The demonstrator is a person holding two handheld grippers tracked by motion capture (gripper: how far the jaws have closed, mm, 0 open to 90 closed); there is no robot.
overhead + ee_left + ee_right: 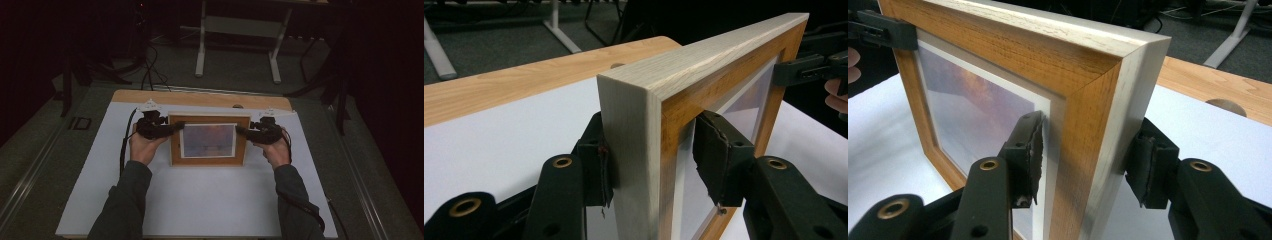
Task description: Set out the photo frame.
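Note:
A wooden picture frame (pixel 209 141) holding a sunset-coloured picture stands upright over the white table top (pixel 200 200), its front toward the person. I cannot tell whether its lower edge rests on the surface. My left gripper (pixel 179 126) is shut on the frame's left side near the top. In the left gripper view, the left gripper (pixel 656 165) has one pad behind the frame (pixel 634 115) and one on its front. My right gripper (pixel 240 130) is shut on the frame's right side. In the right gripper view, the right gripper (pixel 1088 160) clamps the frame (pixel 1088 100) the same way.
A wooden strip (pixel 200 98) with a round hole (pixel 238 106) runs along the far edge of the table. Beyond it, on dark carpet, are a white desk frame (pixel 200 50) and cables (pixel 149 70). Each gripper view shows the other gripper at the frame's far side.

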